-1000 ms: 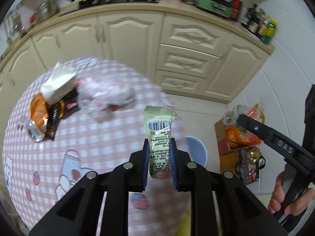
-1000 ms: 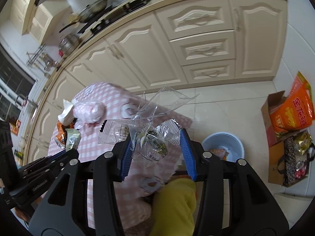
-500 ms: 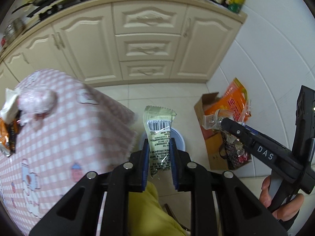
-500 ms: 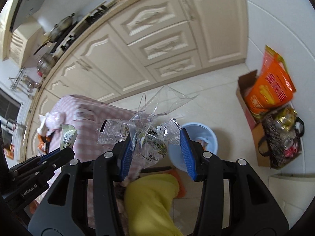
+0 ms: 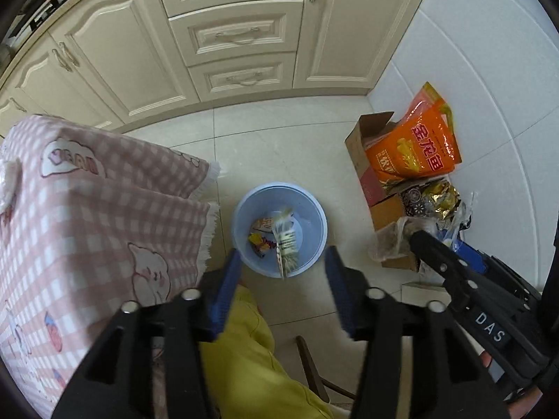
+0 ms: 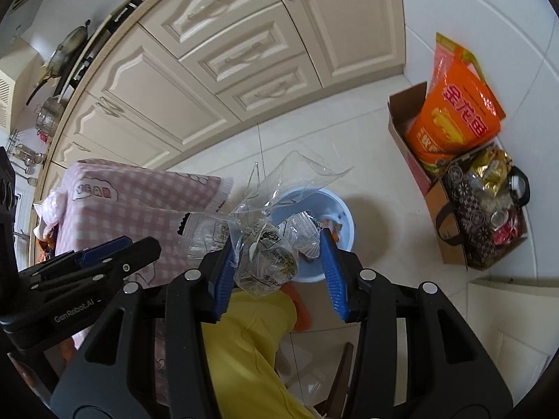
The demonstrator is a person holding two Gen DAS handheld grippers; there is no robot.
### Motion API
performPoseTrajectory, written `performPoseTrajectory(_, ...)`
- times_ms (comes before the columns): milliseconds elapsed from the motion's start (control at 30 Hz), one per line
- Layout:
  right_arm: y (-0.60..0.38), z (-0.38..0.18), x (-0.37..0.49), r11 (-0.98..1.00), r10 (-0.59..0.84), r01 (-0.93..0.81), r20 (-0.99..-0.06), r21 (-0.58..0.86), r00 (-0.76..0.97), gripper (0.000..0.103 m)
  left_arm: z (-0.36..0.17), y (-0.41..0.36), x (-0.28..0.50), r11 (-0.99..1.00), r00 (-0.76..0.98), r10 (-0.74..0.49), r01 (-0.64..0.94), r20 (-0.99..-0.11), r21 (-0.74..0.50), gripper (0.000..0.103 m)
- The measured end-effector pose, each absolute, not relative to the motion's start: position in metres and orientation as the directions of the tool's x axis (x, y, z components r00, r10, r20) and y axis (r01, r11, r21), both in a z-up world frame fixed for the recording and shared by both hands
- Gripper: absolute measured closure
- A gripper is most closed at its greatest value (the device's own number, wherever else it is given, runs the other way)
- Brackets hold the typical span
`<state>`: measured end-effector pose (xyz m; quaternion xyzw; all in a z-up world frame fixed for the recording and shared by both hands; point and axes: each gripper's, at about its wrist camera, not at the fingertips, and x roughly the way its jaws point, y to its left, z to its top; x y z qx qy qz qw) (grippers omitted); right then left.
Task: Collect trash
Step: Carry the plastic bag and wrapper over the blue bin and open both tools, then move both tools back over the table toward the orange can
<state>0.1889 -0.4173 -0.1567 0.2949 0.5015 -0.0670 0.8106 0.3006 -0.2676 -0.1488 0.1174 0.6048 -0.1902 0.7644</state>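
While the left tongs (image 5: 283, 276) are opening above the blue bin (image 5: 314, 216) on the tiled floor (image 5: 279, 146), a green wrapper (image 5: 286, 244) drops in; the right tongs (image 6: 276, 258) grip clear wrappers (image 6: 265, 244) beside the pink-checked worktop (image 5: 87, 209)

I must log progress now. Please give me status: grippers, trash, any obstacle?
Left gripper opening, nothing between its pads; green wrapper blurred over the blue bin. Right gripper shut on clear wrappers, above bin. Nothing in the way.

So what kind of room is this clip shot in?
A home kitchen, most likely: cream cabinets with drawers along the wall, a pan on the hob on the counter, and a table under a pink checked cloth beside a blue bin on the tiled floor.
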Motion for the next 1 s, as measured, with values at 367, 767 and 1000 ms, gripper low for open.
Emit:
performPoseTrajectory(367,-0.394,-0.156,0.209,0.822,0.233,0.368,-0.845,0.436,0.481,0.031,-0.140,-0.229,0.303,0.924,0.237,-0.143,0.380,-0.961,-0.044,0.047)
performPoseTrajectory(767,-0.366,-0.152,0.207,0.856,0.219,0.337,-0.866,0.391,0.450,0.031,-0.130,-0.202,0.300,0.938,0.264,-0.158,0.343,-0.951,-0.060,0.047)
performPoseTrajectory(1000,-0.356,-0.137,0.202,0.868,0.203,0.323,-0.862,0.378,0.464,0.031,-0.122,-0.190,0.293,0.938,0.280,-0.176,0.337,-0.944,-0.075,0.047)
